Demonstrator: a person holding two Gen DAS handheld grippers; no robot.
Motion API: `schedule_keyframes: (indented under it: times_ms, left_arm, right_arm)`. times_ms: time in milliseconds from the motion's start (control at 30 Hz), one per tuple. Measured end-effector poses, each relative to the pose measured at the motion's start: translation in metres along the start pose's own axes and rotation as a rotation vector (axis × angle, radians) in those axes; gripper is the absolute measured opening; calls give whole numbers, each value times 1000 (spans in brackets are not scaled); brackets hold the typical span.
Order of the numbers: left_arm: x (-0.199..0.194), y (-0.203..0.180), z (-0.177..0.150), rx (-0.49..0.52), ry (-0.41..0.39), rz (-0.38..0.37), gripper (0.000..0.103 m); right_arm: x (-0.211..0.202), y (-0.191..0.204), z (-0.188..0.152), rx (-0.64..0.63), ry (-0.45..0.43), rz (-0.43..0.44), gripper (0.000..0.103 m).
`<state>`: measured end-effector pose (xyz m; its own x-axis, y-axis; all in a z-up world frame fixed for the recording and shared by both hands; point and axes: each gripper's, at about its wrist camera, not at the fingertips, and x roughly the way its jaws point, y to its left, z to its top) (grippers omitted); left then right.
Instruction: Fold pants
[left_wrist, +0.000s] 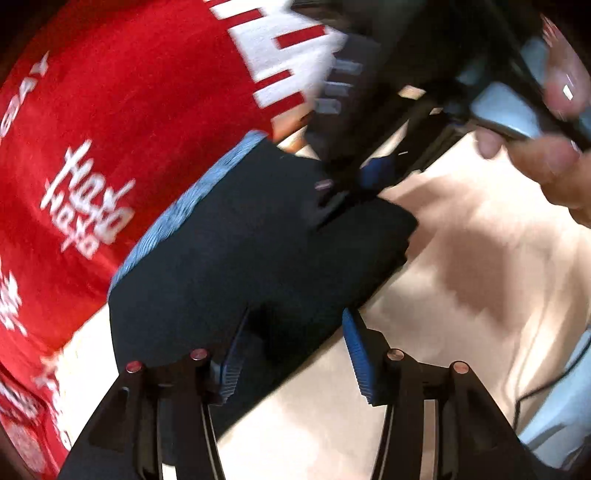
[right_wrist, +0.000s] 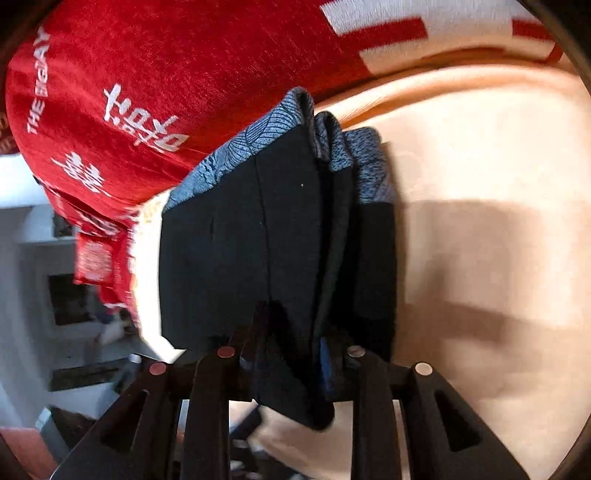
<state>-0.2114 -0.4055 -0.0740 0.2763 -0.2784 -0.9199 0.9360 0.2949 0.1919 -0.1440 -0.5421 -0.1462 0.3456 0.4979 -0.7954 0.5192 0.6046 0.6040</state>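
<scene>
We see the pants (left_wrist: 236, 251), dark with a blue-grey patterned waistband (left_wrist: 177, 214), lying folded into a compact stack on a pale beige surface (left_wrist: 480, 277), beside a red cloth (left_wrist: 110, 129) printed with white lettering. In the right wrist view the pants (right_wrist: 240, 251) show several stacked layers, their edges running away from the camera, with the patterned band (right_wrist: 258, 144) at the far end against the red cloth (right_wrist: 166, 74).

The left gripper (left_wrist: 291, 350) stands with its jaws apart. One blue ribbed pad (left_wrist: 231, 365) rests over the near edge of the stack; the other pad (left_wrist: 360, 358) lies clear of the fabric, over the beige surface. We see no pinch: the dark cloth reaches between the jaws only on one side.

The right gripper (right_wrist: 291, 354) has its jaws close together, and a thick fold of the near end of the pants passes between them and hangs below. Whether the pads press on this fold we cannot tell.

In the left wrist view, the right gripper (left_wrist: 354, 177) appears at the far corner of the stack, blurred, with a hand (left_wrist: 546, 147) on its handle.
</scene>
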Motion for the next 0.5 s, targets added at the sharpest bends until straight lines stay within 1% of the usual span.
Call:
schedule_keyframes:
  times_ms: [33, 100, 200, 233, 267, 367, 433, 500]
  left_arm:
    - [-1, 8, -2, -28, 12, -12, 52]
    - [-3, 33, -8, -120, 49, -31, 52]
    - [-2, 68, -15, -233, 98, -13, 52]
    - [-2, 75, -16, -254, 108, -4, 52]
    - [-1, 88, -20, -289, 127, 13, 52]
    - [3, 110, -29, -354, 180, 43, 52]
    - [6, 121, -35, -385, 217, 42, 52]
    - [8, 127, -43, -416, 249, 26, 52]
  right_arm:
    - [-2, 2, -2, -15, -2, -28, 27]
    - [-6, 9, -8, -37, -4, -101, 29]
    - [-18, 7, -21, -72, -14, -207, 30]
    - [-22, 7, -27, -87, -21, -236, 31]
    - [-24, 4, -32, -94, -25, -255, 33]
    - [-24, 5, -47, -86, -26, -314, 33]
    - [-24, 6, -56, -64, -38, -338, 33]
    - [-24, 6, -64, -47, -44, -365, 38]
